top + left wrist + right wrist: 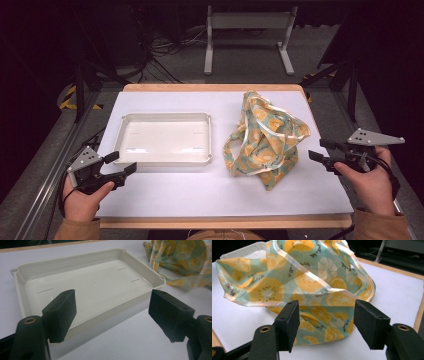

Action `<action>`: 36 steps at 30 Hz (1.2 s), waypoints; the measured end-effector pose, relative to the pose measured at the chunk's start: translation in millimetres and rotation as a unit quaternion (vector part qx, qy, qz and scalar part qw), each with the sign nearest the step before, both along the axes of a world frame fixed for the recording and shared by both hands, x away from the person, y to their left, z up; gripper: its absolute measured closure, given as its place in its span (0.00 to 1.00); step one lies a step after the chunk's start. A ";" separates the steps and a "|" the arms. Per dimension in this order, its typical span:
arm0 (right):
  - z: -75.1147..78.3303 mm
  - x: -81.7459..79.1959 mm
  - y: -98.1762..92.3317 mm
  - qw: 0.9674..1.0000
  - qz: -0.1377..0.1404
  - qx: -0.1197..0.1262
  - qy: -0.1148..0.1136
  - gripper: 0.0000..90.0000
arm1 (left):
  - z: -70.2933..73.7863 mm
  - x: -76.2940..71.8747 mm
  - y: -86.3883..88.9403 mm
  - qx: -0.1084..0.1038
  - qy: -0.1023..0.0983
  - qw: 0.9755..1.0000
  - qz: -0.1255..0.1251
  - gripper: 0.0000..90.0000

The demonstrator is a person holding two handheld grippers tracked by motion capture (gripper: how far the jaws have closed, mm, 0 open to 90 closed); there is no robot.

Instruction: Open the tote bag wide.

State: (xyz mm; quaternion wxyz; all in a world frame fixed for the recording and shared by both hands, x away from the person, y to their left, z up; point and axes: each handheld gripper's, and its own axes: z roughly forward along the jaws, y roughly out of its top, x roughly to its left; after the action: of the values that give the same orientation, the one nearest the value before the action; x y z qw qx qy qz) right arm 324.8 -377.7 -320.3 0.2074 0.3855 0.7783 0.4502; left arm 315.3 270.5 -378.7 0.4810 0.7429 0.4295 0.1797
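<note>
My left hand-held gripper (120,165) hovers at the near left corner of the desk (200,192), jaws spread wide with nothing between them, pointed at the white plastic tray (131,155). In the left gripper view the tray (140,296) lies just beyond my jaws, shallow, bare inside, with a rolled rim and rounded corners. It looks stiff and light, and I judge that its glossy rim could slip under a pinch.

My right hand-held gripper (319,150) sits at the right edge of the desk, jaws also wide and empty, facing the fabric bag (265,142). The bag stands crumpled on the white surface to the right of the tray, near it but not touching as far as I can tell. It is a thin teal cloth printed with orange citrus slices, edged in pale trim, with loop handles rising at the top.

In the right gripper view the bag (307,287) sits just ahead of my jaws, its trimmed edge running diagonally across the folds. I expect it to be soft and very light, and to sag and change shape the moment it is lifted (so a pinch on loose cloth may drag only one layer). The trimmed edge or a handle loop looks like the firmest place to take hold, since the binding is thicker there.
</note>
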 end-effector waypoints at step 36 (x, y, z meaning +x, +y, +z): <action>55.7 23.7 68.6 0.993 0.113 0.020 -0.024 0.48 | -3.9 1.9 -13.0 0.013 0.016 1.000 -0.006 0.24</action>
State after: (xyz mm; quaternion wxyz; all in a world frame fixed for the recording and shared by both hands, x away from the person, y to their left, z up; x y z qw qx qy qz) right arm 348.5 -309.1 -264.6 0.1664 0.2879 0.8024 0.4955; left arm 317.2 257.5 -382.7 0.4658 0.7540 0.4305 0.1707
